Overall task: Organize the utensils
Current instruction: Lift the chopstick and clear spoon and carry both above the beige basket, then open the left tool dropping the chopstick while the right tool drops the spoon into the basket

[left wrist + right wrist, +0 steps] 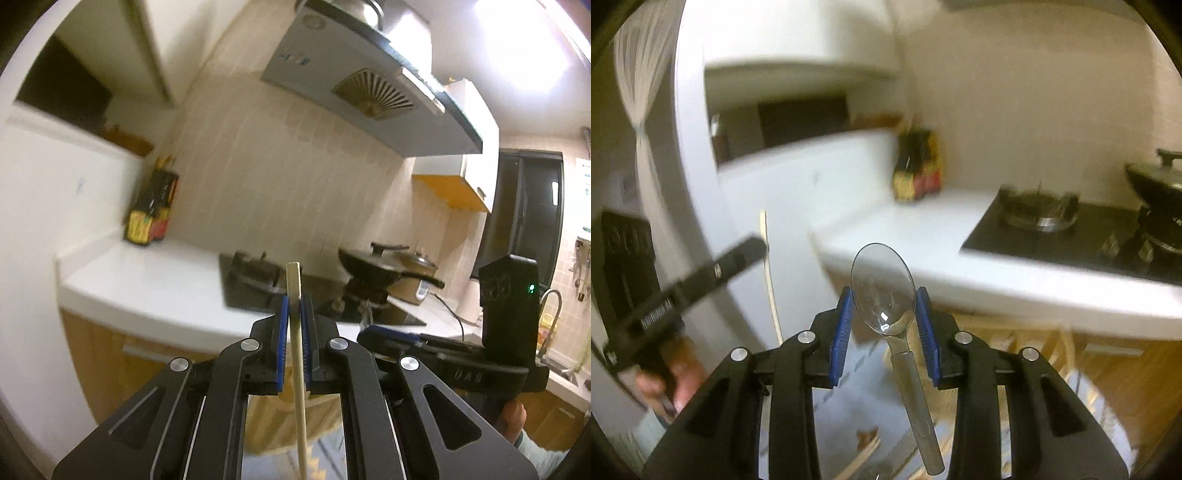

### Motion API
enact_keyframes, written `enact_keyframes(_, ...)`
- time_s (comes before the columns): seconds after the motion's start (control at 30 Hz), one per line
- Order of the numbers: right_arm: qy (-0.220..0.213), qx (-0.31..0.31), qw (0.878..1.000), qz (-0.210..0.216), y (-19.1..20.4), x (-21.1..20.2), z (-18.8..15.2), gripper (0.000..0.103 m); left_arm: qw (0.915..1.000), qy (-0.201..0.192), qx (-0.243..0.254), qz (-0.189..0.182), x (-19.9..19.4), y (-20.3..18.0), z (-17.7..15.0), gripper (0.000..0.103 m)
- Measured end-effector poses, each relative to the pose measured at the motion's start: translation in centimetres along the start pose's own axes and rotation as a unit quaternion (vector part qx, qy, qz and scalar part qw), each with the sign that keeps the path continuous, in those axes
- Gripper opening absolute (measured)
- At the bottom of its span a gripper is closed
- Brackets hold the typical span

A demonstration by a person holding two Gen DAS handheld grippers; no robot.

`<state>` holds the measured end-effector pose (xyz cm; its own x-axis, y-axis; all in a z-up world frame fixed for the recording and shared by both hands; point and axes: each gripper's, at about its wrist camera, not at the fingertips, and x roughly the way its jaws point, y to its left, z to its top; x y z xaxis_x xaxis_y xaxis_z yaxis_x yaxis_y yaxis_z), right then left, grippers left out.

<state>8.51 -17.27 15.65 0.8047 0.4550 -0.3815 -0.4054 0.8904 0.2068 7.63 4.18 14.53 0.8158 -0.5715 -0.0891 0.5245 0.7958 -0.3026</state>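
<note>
1. The left gripper (294,314) is clamped tight on a pale wooden chopstick (298,365). The stick stands almost upright between the blue pads (282,343), with its squared top poking just above the fingertips and its long lower part running down past the bottom of the left wrist view.
2. The right gripper (884,314) holds a clear plastic spoon (886,291). The blue pads (843,332) press on the two edges of the bowl, so the jaws stand partly apart around it. The bowl points up and forward; the handle hangs down and slightly to the right, below the fingers.
3. Each gripper shows in the other's camera. In the left wrist view, the right gripper (384,334) lies low at the right, with part of a hand (513,421) under its black body. In the right wrist view, the left gripper (753,245) reaches in from the left with the chopstick (770,280) at its tip, and a hand (676,376) grips its handle.
4. Beyond both grippers is a white kitchen counter (147,280), seen from above its front edge.
5. A black gas hob (1034,236) is set into the counter. A dark lidded pan (380,264) sits on its far burner.
6. Dark bottles with yellow and red labels (151,210) stand in the counter's back corner against the tiled wall.
7. A range hood (354,85) hangs above the hob.
8. Wooden cabinet fronts (1123,380) run below the counter.
9. Both views are blurred.
</note>
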Motion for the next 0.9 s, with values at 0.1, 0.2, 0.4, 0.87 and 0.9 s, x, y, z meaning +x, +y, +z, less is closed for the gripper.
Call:
enact_keyframes(0.1, -0.042, 0.031, 0.999, -0.008, -3.0, -0.7, 2.4, 0.031, 0.9999, -0.015, 0.001, -0.001, 2.0, -1.2, 1.4, 0.005)
enact_keyframes(0.2, -0.073, 0.043, 0.996, -0.02, -5.1, -0.1, 3.5, 0.031, 0.9991, -0.034, 0.02, 0.018, 4.2, -2.2, 2.1, 0.005)
enact_keyframes(0.4, -0.11, 0.067, 0.99, -0.049, -11.0, 1.4, 3.4, 0.031, 0.9982, -0.044, 0.02, 0.034, 8.6, -1.9, 2.0, 0.005)
enact_keyframes(0.87, -0.09, 0.097, 0.99, -0.044, -14.8, 5.0, -0.2, 0.032, 0.9953, -0.012, 0.046, 0.084, 12.6, -0.8, -2.7, 0.005)
enact_keyframes(0.9, -0.091, 0.098, 0.99, -0.044, -14.9, 5.0, -0.4, 0.032, 0.9954, -0.009, 0.046, 0.083, 12.5, -0.7, -2.9, 0.005)
